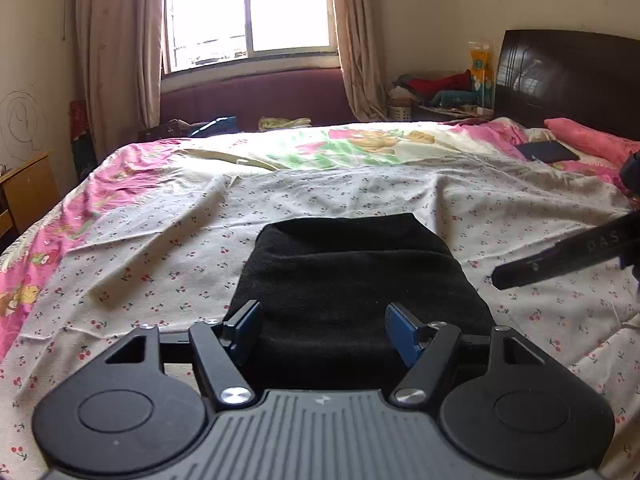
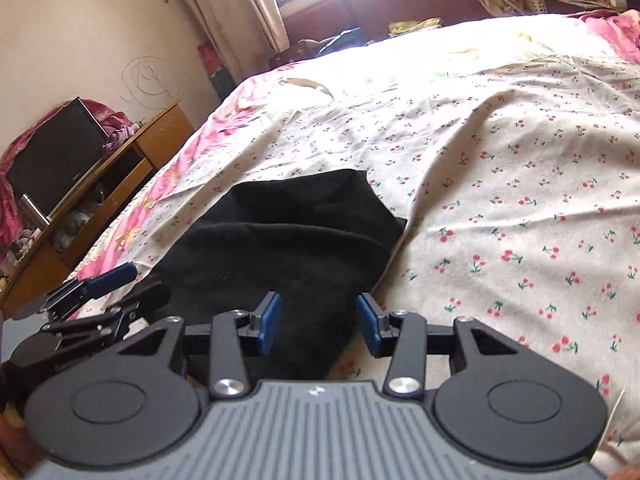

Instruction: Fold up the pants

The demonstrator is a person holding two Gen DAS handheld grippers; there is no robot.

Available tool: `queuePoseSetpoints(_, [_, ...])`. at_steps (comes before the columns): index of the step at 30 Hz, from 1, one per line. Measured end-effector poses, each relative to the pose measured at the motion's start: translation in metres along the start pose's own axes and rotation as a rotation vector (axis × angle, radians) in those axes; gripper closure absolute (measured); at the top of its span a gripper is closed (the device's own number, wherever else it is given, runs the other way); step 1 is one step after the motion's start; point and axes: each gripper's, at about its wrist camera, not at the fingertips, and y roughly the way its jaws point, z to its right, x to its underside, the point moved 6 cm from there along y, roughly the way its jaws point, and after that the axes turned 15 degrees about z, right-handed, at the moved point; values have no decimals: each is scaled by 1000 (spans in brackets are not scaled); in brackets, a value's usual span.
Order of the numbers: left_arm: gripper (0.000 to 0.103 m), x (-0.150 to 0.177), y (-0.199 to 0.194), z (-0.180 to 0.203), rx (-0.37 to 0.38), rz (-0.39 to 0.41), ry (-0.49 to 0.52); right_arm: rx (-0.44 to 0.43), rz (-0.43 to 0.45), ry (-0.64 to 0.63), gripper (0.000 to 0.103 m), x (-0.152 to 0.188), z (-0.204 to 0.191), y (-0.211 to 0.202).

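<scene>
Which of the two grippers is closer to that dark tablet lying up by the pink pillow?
The right gripper. It sits on the headboard side of the folded black pants, toward the dark flat tablet; the left gripper hovers over the pants' near edge.

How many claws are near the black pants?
2. The left claw sits open at the black pants' near edge; the right claw sits open at their right corner.

1. Our left gripper [image 1: 322, 328] is level, its blue-padded fingers [image 1: 402, 334] spread wide apart with nothing between them.
2. Our right gripper [image 2: 318, 322] is tilted, its fingers [image 2: 269, 322] also parted and gripping nothing.
3. Each gripper shows at the edge of the other's view, close alongside.
</scene>
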Motion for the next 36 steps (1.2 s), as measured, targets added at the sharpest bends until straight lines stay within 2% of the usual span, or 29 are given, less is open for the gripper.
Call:
queuePoseSetpoints(4, [21,25,15,10,3,-76,125,14,-20,-90,59,-11,13,33])
queuePoseSetpoints(8, [21,21,15,8,19,-61,90,-58,6,-155,59,-22,1,53])
queuePoseSetpoints(10, [21,20,13,6,25,-65,80,-86,-22,-173,59,-20,-3,68])
queuePoseSetpoints(13, [21,30,6,7,42,-61,141,-150,-85,-164,58,-18,-3,83])
queuePoseSetpoints(15, [21,35,2,8,39,-55,163,-233,-150,-180,58,-20,-7,83])
queuePoseSetpoints(18, [21,36,-1,7,39,-43,143,-390,-275,-193,60,-20,-18,77])
queuePoseSetpoints(20, [21,34,1,4,43,-45,130,-448,-297,-235,61,-24,-22,75])
queuePoseSetpoints(23, [21,36,4,1,49,-61,115,-430,-273,-270,61,-39,-13,84])
queuePoseSetpoints(24, [21,37,3,-1,52,-63,109,-386,-247,-261,60,-46,-1,90])
queuePoseSetpoints(28, [21,38,4,-2,63,-61,88,-268,-153,-62,58,-61,50,107])
queuePoseSetpoints(30, [21,31,1,-2,62,-57,69,-228,-164,-59,58,-54,60,112])
queuePoseSetpoints(32, [21,17,-8,1,80,-33,26,-267,-171,5,56,-47,64,114])
queuePoseSetpoints(34, [21,0,-20,11,139,10,-10,-334,-214,71,44,-41,61,118])
queuePoseSetpoints(35, [21,-10,-25,23,187,27,-13,-335,-221,65,40,-39,59,122])
queuePoseSetpoints(36, [20,-16,-27,37,235,27,-10,-325,-224,41,42,-38,56,126])
